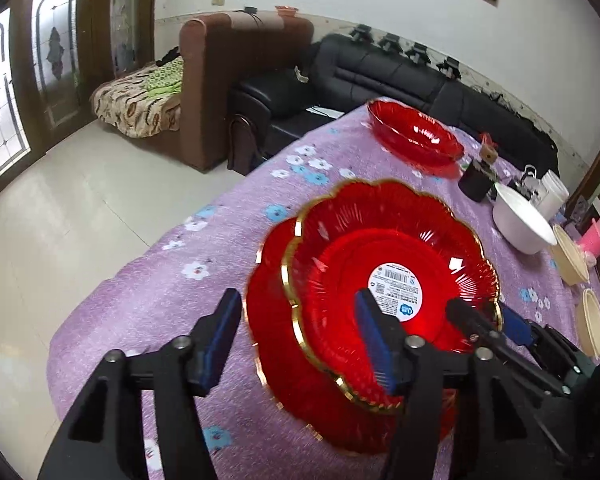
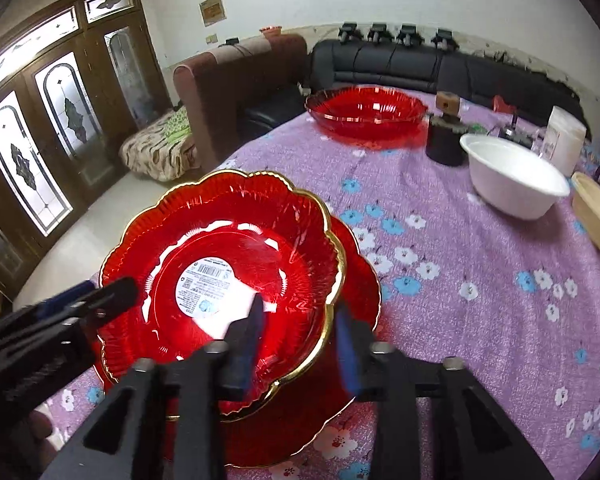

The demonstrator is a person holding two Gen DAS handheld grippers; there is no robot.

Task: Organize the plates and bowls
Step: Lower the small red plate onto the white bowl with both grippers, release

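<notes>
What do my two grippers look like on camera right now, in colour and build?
Both match. The left gripper and the right gripper are matte black frames with triangular cut-outs and silver bolt heads along the crossbar. The jaws carry flat blue pads. No cables, labels or sleeves show.

Both tools share one build — matte black plastic with blue pads. The left gripper shows two black arms, each a chunky bracket with a triangular cut-out, pinned by round silver bolt heads at the knuckles. Its fingers carry flat, dark blue ribbed pads on their inner faces.

The right gripper is the same: black angular arms, triangular hollows, grey bolt heads in a row, blue pads on the fingers.

In the left view, at 4 o'clock, the other tool appears from the side — a rounded black tip, a blue pad, small silver screws along its black body.
</notes>
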